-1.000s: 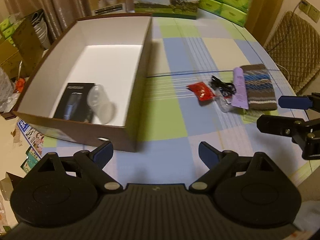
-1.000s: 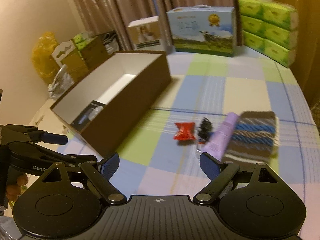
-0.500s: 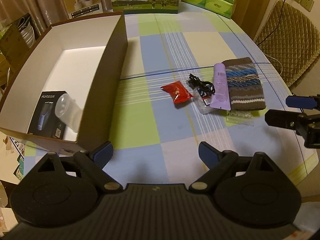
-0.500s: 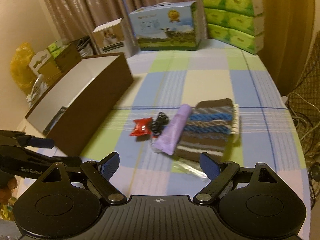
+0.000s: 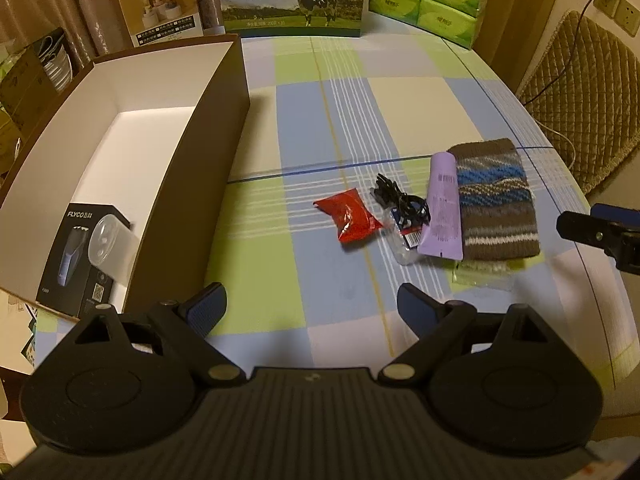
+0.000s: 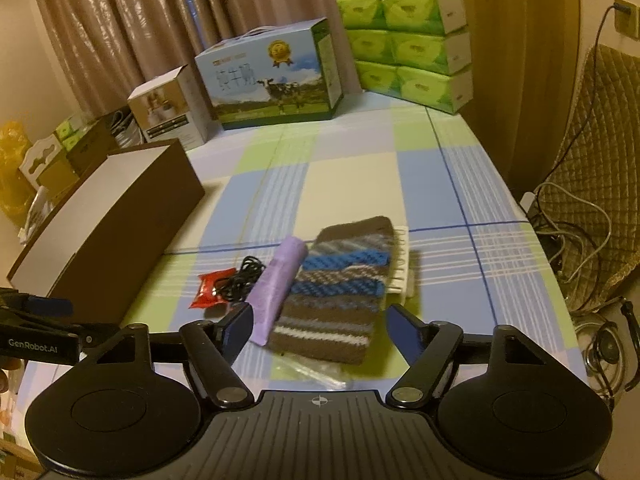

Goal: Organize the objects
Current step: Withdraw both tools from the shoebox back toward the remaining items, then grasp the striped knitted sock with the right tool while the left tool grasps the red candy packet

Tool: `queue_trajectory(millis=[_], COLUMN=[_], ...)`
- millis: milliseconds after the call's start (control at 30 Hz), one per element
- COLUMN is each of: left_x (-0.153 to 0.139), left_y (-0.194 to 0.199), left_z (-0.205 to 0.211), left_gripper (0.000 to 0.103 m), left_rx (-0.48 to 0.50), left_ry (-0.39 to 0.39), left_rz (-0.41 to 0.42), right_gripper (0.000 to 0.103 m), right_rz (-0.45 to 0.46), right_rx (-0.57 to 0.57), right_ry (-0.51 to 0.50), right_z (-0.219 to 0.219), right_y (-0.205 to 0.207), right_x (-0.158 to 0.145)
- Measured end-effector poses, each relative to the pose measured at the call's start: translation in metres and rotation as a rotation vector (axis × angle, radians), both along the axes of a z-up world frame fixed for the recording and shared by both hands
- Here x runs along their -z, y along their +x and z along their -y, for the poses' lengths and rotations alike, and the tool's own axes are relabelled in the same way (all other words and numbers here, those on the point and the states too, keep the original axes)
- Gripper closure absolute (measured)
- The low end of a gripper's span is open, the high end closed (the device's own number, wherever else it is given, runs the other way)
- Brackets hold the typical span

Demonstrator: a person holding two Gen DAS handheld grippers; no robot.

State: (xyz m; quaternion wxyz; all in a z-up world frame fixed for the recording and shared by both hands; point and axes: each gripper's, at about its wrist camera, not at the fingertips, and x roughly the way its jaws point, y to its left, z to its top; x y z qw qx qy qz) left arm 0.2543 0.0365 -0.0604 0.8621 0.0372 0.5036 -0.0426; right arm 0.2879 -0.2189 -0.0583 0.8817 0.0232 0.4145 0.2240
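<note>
The box (image 5: pixel 132 160) stands open at the table's left side, and every place here is given from it. Inside, at its near end, lie a black shaver carton (image 5: pixel 86 256) and a clear cap (image 5: pixel 110 246) resting on that carton. Well to the right of the box, on the checked cloth (image 5: pixel 360 120), sits a tight cluster: a red packet (image 5: pixel 352 220) nearest the box, then a black cable (image 5: pixel 400 200) on a clear wrapper, then a purple tube (image 5: pixel 442 212), then a striped knit (image 5: pixel 496 200) farthest out. The tube leans against the knit's edge.

The left gripper (image 5: pixel 312 308) hovers over bare cloth near the box's front corner, jaws wide apart and empty. The right gripper (image 6: pixel 320 328) hangs above the near end of the knit and tube; its jaws have just been closing, yet they stand apart with nothing pressed between the pads.

The likely next grab is the knit or the tube. The risk lies in how closely they sit: the left pad is almost over the tube, so a closing bite may pinch both, or shove the tube into the cable and packet. The knit is soft and may bunch or slip out during the carry. A crinkled clear bag (image 6: pixel 312 372) peeks from under the knit and could be dragged along.
</note>
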Motion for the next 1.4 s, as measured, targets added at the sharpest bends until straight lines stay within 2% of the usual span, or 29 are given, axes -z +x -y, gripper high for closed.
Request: queue_trajectory(millis=[133,200,300,667,1100,1133,1167,1200,1400], left_x=[0.004,0.007,0.010,0.026,0.041,0.042,0.043,0.043,0.048], left_y=[0.007,0.011,0.017,0.040,0.056,0.057,0.058,0.058,0.065], left_z=[0.005,0.007,0.010,0.014,0.014,0.014,0.013,0.013,0.007], left_gripper=[0.013,0.013,0.013,0.014,0.015,0.015,0.015,0.015,0.022], left_rx=[-0.001,0.003,0.002,-0.021,-0.066,-0.069,-0.071,-0.092,-0.117], left_ry=[-0.003,-0.006,-0.006,-0.003,-0.004,-0.007,-0.012,-0.015,-0.041], left_rz=[-0.001,0.000,0.000,-0.011,-0.020,-0.021,-0.020,-0.024,-0.027], right_gripper=[0.043,0.052,0.059,0.060,0.060,0.064,0.081,0.090,0.095], right_rz=[-0.012,-0.014,-0.036,-0.139,-0.179,-0.177,-0.170,-0.167,-0.097], right_rx=[0.009,0.014,0.041,0.123,0.129,0.125,0.119,0.111,0.069], right_ry=[0.020,0.037,0.051,0.124,0.142,0.141,0.142,0.140,0.132], right_z=[0.004,0.006,0.009,0.025,0.015,0.015,0.014,0.013,0.013], right_y=[0.007,0.011,0.022,0.052,0.069,0.070,0.070,0.070,0.064], right_x=[0.007,0.011,0.020,0.051,0.072,0.072,0.072,0.072,0.058])
